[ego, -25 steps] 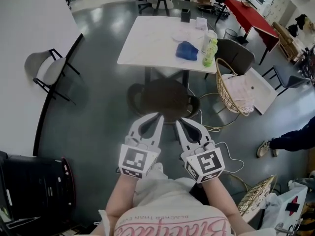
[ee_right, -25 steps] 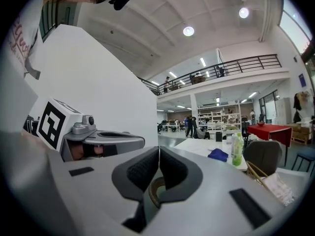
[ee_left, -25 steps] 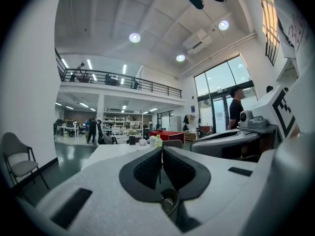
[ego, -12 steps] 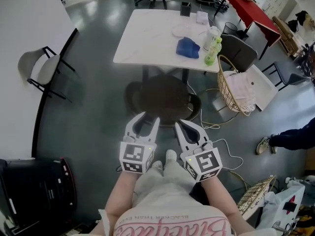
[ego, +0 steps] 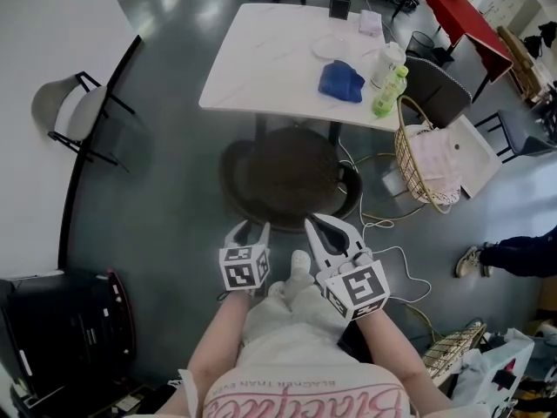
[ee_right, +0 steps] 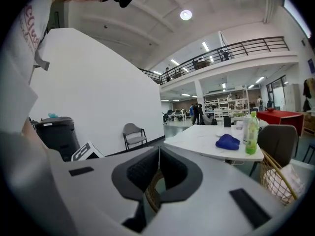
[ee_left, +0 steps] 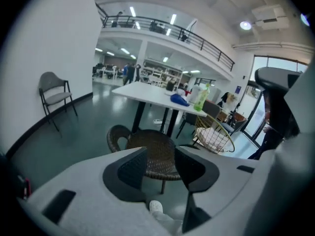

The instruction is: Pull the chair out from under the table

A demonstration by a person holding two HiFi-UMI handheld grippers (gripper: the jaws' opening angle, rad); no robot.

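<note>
A dark wicker chair stands with its seat partly under the near edge of the white table. My left gripper hovers just short of the chair's near rim. Its jaws have just been opening, and they stand open with nothing between them. In the left gripper view the chair seat shows beyond the gap of the left gripper. My right gripper is shut and empty beside the same rim. In the right gripper view the jaws of the right gripper meet, with the wicker rim close below.
On the table lie a blue cloth and a green bottle. A wire basket and a dark chair stand to the right. Cables cross the floor. A grey chair stands at the left wall, and a black bin sits near left.
Both grippers have dropped lower and back toward my body. The left gripper has rolled and its jaws have gone from shut to open. The right gripper stays shut.
</note>
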